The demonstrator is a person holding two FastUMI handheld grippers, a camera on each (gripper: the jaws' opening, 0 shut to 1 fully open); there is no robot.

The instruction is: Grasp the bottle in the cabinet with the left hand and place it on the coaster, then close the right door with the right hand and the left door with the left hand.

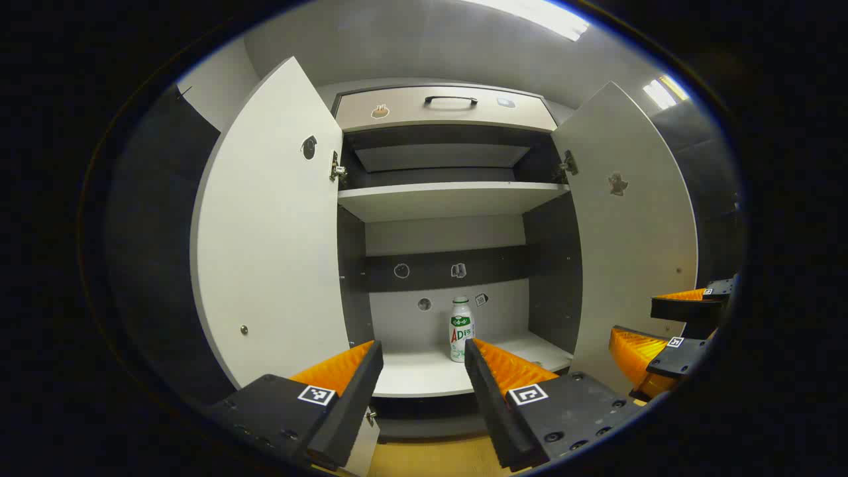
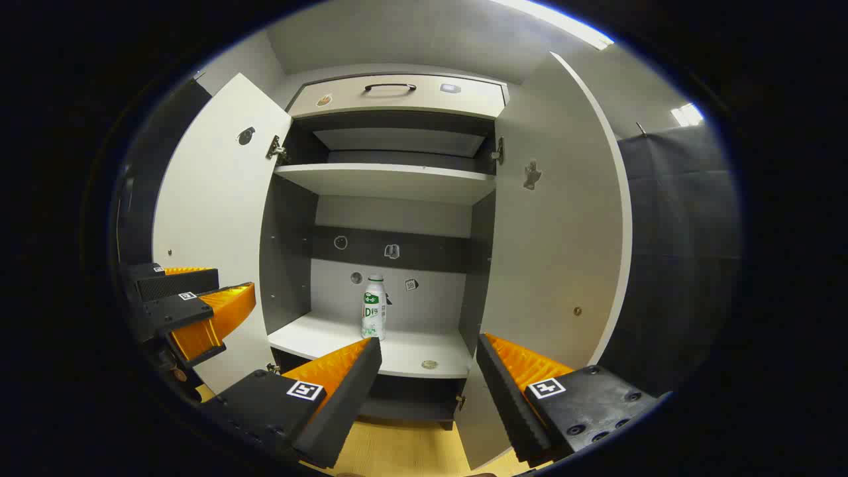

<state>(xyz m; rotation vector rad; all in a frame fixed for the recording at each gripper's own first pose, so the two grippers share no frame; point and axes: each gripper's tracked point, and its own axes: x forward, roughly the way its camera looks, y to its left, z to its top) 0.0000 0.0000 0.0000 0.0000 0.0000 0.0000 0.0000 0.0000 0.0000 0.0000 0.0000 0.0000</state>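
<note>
Left gripper view has the small white plastic bottle with a green label (image 1: 462, 329) upright on the lower cabinet shelf (image 1: 424, 374), well ahead of the released left tool (image 1: 424, 358); probably light, rigid, slippery, best gripped mid-body.

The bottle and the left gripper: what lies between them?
Bare white shelf. In the left gripper view, nothing stands between the open left gripper and the upright bottle.

Your left gripper view faces the open cabinet (image 1: 450, 199) squarely from a short way out, low; your right gripper view looks in from its right. Both share the shelves, both doors and the bottle (image 1: 462, 328).
</note>
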